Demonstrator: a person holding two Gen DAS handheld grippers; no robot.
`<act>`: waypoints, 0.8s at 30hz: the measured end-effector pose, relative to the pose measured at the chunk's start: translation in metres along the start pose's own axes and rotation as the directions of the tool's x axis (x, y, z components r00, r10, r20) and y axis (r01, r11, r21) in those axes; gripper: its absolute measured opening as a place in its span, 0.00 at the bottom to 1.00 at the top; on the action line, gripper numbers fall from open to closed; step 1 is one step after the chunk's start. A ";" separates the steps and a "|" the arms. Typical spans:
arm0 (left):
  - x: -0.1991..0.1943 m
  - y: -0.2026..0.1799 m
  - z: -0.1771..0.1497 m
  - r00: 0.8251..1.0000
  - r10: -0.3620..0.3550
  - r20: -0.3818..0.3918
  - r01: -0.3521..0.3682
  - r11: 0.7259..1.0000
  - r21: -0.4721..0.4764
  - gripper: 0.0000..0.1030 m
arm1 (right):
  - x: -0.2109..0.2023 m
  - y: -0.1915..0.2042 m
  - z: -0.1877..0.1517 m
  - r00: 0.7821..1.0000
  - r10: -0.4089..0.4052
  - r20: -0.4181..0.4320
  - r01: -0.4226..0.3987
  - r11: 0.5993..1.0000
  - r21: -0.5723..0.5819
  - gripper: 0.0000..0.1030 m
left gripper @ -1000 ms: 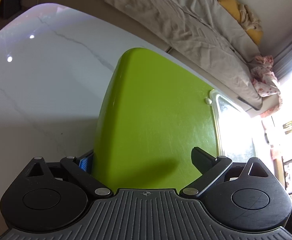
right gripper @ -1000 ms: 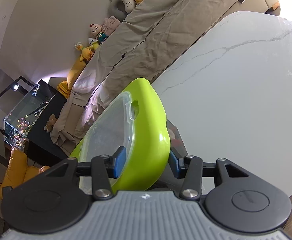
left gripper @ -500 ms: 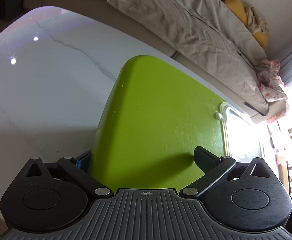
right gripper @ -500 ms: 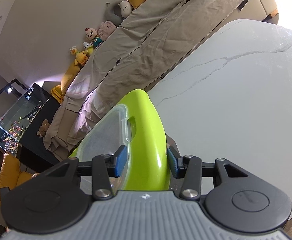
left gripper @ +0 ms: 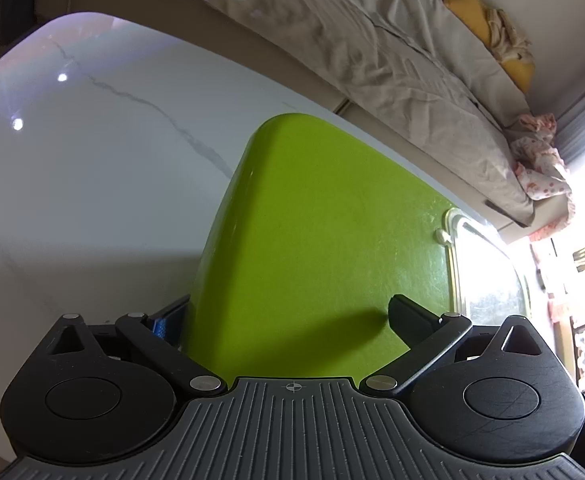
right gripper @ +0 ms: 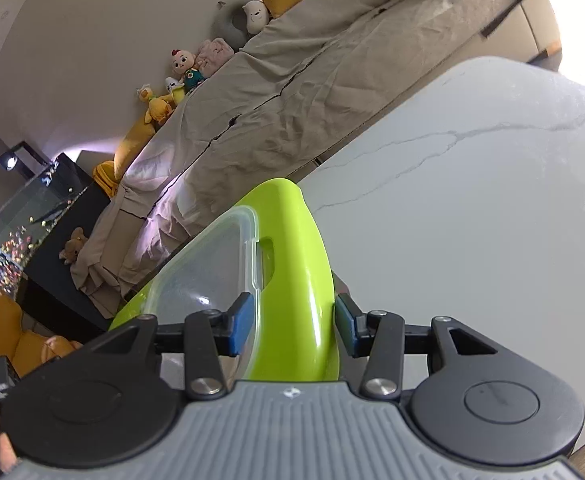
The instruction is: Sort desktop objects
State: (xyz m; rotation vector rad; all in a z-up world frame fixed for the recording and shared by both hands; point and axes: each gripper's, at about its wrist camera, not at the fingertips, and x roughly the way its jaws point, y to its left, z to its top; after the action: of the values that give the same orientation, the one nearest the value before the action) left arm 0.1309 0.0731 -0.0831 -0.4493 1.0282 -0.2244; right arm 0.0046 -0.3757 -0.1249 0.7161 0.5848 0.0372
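I hold a lime-green tray (right gripper: 292, 280) between both grippers above the white marble table (right gripper: 472, 220), near its edge facing the sofa (right gripper: 312, 80). My right gripper (right gripper: 292, 322) is clamped on the tray's rim, one blue pad on the clear plastic lid (right gripper: 204, 272) lying in it, the other on the green underside. My left gripper (left gripper: 284, 320) straddles the opposite end, its fingers set wide on either side of the green body; whether its pads truly press, I cannot tell. The tray is tilted on edge, its underside (left gripper: 312, 240) filling the left wrist view. As far as I can judge, the sorting is midway at best: tray and lid are lifted together, not yet set down anywhere. The visible tabletop carries nothing else, so what remains off-camera is unknown.
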 end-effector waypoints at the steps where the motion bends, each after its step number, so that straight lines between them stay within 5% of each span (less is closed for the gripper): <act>1: -0.004 0.000 -0.001 1.000 0.013 0.006 -0.013 1.000 0.010 1.00 | -0.003 0.005 -0.001 1.000 -0.025 0.018 0.026 0.999 -0.035 0.48; 5: -0.026 0.004 -0.007 0.998 0.055 0.041 -0.056 0.998 0.030 1.00 | -0.027 0.018 -0.003 0.994 -0.071 0.087 0.078 0.994 -0.080 0.66; 6: -0.032 0.006 -0.011 0.997 0.060 0.043 -0.061 0.998 0.030 1.00 | -0.034 0.020 -0.005 0.995 -0.052 0.090 0.060 0.995 -0.079 0.78; 8: -0.041 0.008 -0.019 0.998 0.058 0.035 -0.059 0.998 0.027 1.00 | -0.042 0.025 -0.007 0.997 -0.022 0.074 0.030 0.994 -0.108 0.83; 14: -0.030 0.002 -0.015 1.000 0.024 0.013 -0.024 0.999 0.024 1.00 | -0.021 0.030 -0.006 0.998 -0.054 0.018 0.056 0.990 -0.127 0.74; 19: -0.012 -0.007 0.015 0.999 0.006 0.041 -0.008 0.999 0.049 0.99 | 0.016 0.019 0.014 1.000 0.020 0.007 -0.019 0.998 -0.053 0.73; 21: -0.008 -0.015 0.022 0.998 0.040 0.049 -0.044 0.996 0.073 0.98 | 0.029 0.016 0.022 0.999 0.044 -0.017 -0.045 0.999 -0.030 0.67; 24: -0.010 -0.024 0.031 0.996 0.058 0.069 -0.064 0.994 0.086 0.97 | 0.035 0.026 0.028 1.000 -0.026 -0.018 0.024 0.993 -0.118 0.41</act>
State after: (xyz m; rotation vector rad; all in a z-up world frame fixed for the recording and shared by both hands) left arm 0.1533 0.0632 -0.0510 -0.3429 0.9613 -0.1979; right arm 0.0526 -0.3650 -0.1082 0.5943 0.6048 0.0548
